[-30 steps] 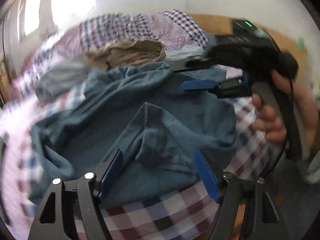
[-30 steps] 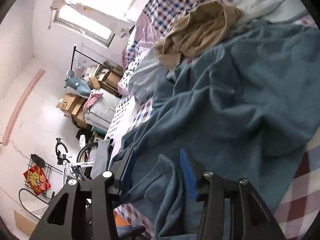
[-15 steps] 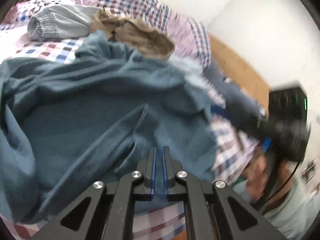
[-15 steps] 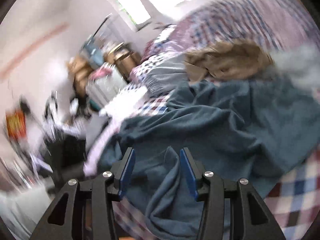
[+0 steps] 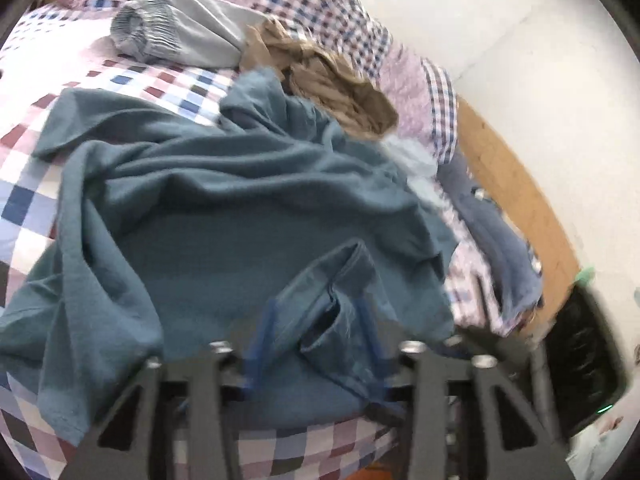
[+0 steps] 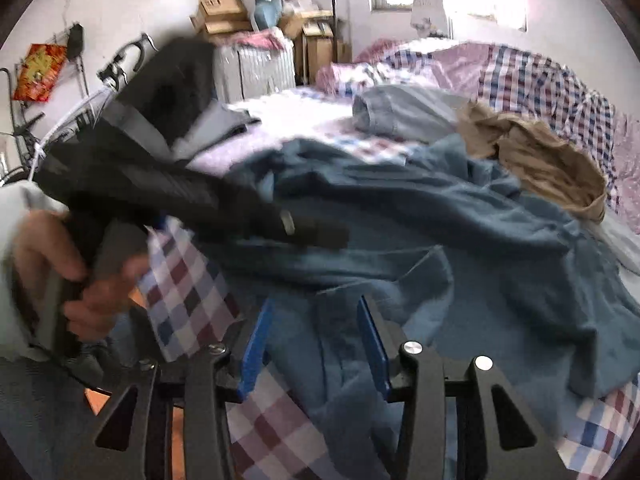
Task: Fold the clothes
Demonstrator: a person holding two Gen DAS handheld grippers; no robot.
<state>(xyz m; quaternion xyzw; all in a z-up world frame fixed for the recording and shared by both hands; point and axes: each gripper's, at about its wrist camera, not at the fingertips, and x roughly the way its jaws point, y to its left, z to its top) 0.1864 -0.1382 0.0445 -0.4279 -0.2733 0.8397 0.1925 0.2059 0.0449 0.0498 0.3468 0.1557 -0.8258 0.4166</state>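
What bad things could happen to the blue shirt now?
1. The left gripper is open around a fold of the crumpled teal-blue cotton shirt; closing may pinch several layers.
2. The shirt's far edge touches the crumpled tan garment; pulling could drag it along.

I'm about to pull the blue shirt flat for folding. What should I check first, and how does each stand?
1. Left gripper open around a fold of the blue shirt: ok.
2. Right gripper open over shirt fabric: ok.
3. Either gripper clamped on cloth: not ok.
4. Shirt spread flat: not ok, heavily bunched.
5. Tan garment clear of the shirt: not ok, touching its far edge.
6. Which shirt part lies between each gripper's fingers: cannot tell.
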